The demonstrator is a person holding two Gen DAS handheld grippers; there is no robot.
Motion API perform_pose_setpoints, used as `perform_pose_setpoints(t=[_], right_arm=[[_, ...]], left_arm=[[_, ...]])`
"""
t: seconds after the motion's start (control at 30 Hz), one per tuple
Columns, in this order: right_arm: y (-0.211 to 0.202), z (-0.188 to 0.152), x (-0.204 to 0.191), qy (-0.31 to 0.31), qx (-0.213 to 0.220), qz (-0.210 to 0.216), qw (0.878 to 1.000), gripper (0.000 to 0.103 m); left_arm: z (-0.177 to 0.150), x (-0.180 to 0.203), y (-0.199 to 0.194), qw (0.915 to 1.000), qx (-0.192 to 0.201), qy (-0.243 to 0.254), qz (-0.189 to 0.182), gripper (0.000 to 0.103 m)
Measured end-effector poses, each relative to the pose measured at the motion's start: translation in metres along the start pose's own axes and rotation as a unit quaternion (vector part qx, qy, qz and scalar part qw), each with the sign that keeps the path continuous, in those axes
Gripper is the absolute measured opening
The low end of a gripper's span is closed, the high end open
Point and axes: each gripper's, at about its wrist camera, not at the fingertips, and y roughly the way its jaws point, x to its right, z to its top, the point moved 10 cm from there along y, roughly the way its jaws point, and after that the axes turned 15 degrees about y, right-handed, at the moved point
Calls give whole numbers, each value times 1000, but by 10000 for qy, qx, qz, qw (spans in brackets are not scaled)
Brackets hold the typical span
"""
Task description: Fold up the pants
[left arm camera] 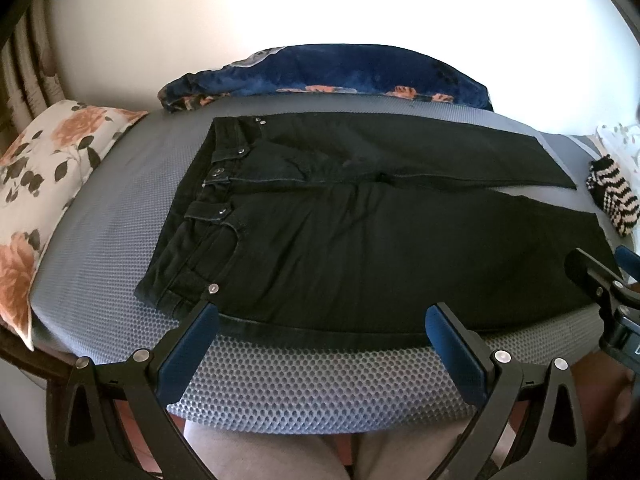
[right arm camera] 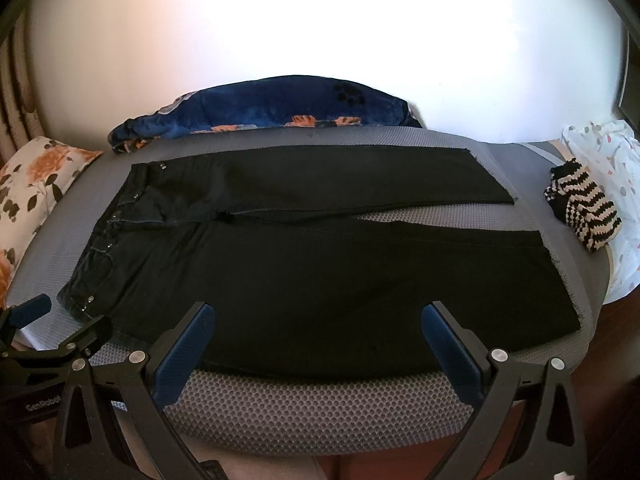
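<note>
Black pants [left arm camera: 360,224] lie flat on a grey mesh-covered mattress [left arm camera: 312,388], waistband to the left, both legs stretched to the right with a narrow gap between them. In the right wrist view the pants [right arm camera: 320,292] fill the middle of the bed. My left gripper [left arm camera: 322,320] hovers open at the near edge by the waistband corner, holding nothing. My right gripper [right arm camera: 318,320] is open over the near leg's edge, also holding nothing. Each gripper shows at the side of the other's view, the right gripper [left arm camera: 600,284] at right and the left gripper [right arm camera: 60,328] at left.
A floral pillow [left arm camera: 44,184] lies at the bed's left end. A dark blue floral blanket [left arm camera: 328,72] is bunched along the far edge by the wall. A striped knitted item [right arm camera: 584,208] and a white patterned cloth [right arm camera: 612,152] sit at the right end. The person's legs are below.
</note>
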Motion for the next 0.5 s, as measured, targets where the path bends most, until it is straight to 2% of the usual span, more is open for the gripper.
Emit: perform_pose_setpoints(t=[0.5], right_arm=[[5,3,6,133,-32,-49,9999,103]], left_arm=[[2,2,3,10000,54,76,-22,102]])
